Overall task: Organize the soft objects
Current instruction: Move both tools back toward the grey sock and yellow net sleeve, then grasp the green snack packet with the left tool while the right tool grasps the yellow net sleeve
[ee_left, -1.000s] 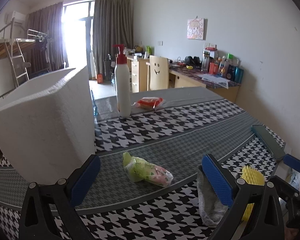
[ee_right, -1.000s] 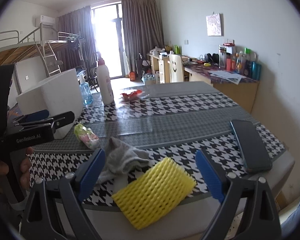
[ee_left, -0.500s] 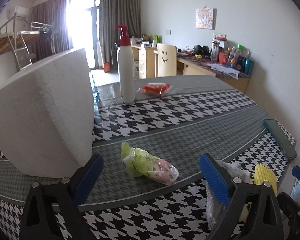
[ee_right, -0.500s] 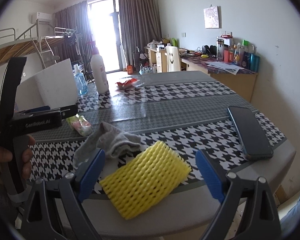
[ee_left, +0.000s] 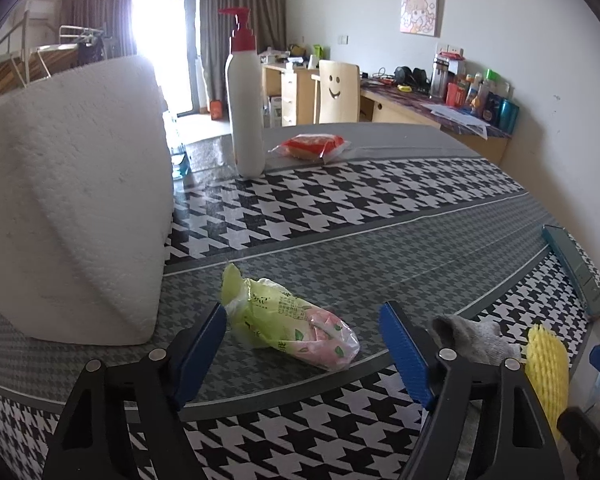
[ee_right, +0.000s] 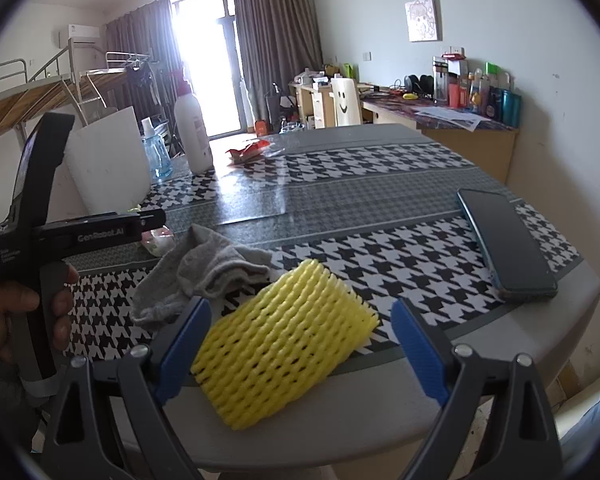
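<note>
Crinkled green-pink plastic packet (ee_left: 290, 322); yellow ribbed foam net (ee_right: 286, 340) lies flat

Bright window (ee_left: 168, 36), grey curtains (ee_left: 240, 8), perhaps bunk (ee_right: 28, 92)

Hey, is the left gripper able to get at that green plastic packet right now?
Probably yes. The packet lies flat on the table, just ahead of the left gripper, whose jaws are closing with nothing between them yet and nothing in the way.
</note>
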`<state>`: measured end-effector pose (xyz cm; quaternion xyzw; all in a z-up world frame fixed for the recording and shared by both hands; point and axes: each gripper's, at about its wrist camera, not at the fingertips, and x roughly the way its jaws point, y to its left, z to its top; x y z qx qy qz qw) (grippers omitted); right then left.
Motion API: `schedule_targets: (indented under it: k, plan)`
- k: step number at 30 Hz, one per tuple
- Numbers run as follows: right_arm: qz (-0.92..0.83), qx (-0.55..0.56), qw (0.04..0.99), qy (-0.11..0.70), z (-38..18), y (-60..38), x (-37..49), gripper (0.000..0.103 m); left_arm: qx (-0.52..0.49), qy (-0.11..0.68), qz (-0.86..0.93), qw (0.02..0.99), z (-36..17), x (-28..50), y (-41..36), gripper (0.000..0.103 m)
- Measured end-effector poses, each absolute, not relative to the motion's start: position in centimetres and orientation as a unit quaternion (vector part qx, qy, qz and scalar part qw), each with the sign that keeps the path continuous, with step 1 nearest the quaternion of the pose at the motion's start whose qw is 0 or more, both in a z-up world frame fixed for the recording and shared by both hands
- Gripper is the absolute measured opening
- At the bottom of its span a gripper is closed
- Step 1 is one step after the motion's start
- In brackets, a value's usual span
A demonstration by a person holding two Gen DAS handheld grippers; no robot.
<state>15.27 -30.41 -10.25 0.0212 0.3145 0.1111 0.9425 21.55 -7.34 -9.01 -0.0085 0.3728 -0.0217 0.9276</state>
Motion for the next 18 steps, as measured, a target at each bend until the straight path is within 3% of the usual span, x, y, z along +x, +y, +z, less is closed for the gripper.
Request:
schedule_targets:
  k: [14,18]
  plan:
    - [0.125,0.015,0.932,0.339,-11.3,-30.3,15.5,0.094,0.012,0.398,0.005,0.917,-10.1,22.7,-7.3,0.046]
    - [0.127,0.012,0.931,0.342,-11.4,-30.2,15.4,0.094,0.022,0.396,0.005,0.918,-10.1,22.6,-7.5,0.030]
